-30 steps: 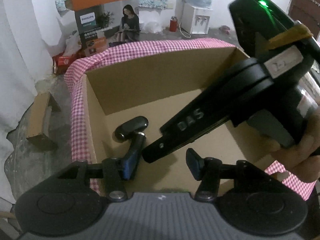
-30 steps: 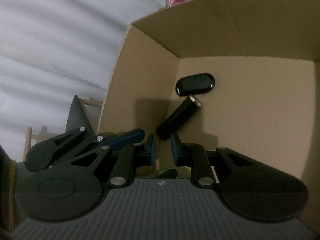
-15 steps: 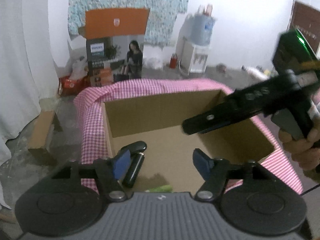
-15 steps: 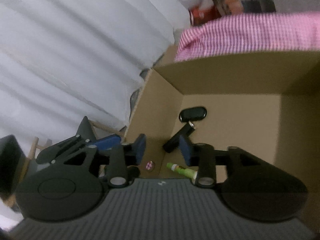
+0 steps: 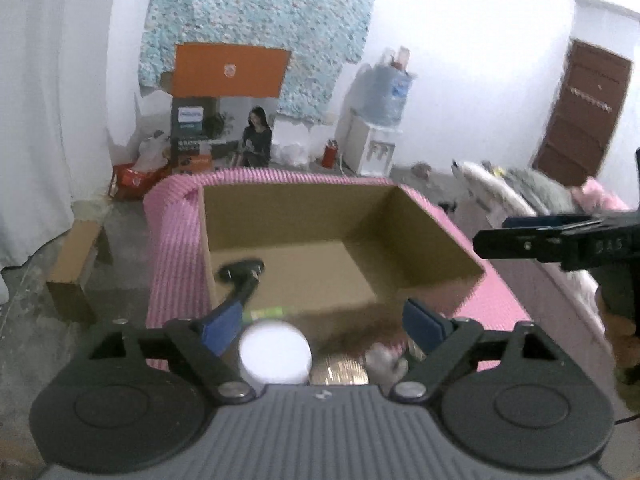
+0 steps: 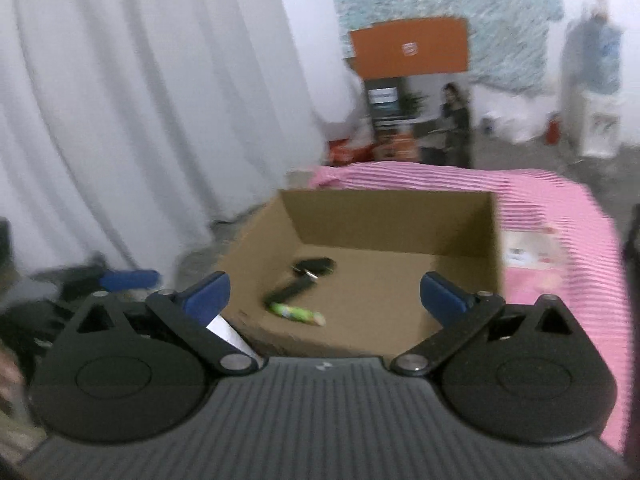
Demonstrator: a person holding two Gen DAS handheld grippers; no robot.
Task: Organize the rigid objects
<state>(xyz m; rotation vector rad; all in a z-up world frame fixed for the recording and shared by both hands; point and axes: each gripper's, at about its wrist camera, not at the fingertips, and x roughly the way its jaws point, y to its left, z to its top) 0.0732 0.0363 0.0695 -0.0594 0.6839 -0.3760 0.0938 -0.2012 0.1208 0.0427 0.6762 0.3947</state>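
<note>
An open cardboard box (image 5: 424,232) (image 6: 384,216) stands on a pink checked cloth (image 5: 176,248) (image 6: 560,248). Inside lie a black handled tool (image 5: 244,276) (image 6: 308,276) and a small green tube (image 5: 266,313) (image 6: 298,313). My left gripper (image 5: 324,322) is open and empty, held above the box's near edge. Below it sit a white round lid (image 5: 275,354), a gold object (image 5: 340,370) and a pale blurred item (image 5: 384,360). My right gripper (image 6: 324,296) is open and empty, back from the box; it shows from the side in the left wrist view (image 5: 532,236).
A white curtain (image 6: 120,120) hangs at the left. An orange and dark carton (image 5: 228,92) and a water dispenser (image 5: 376,128) stand by the far wall. A small cardboard box (image 5: 76,268) is on the floor at left. A brown door (image 5: 580,112) is at far right.
Both grippers have pulled up and back out of the box. The right gripper's jaws opened wide, and it swung away to the right. The items in the box have not moved.
</note>
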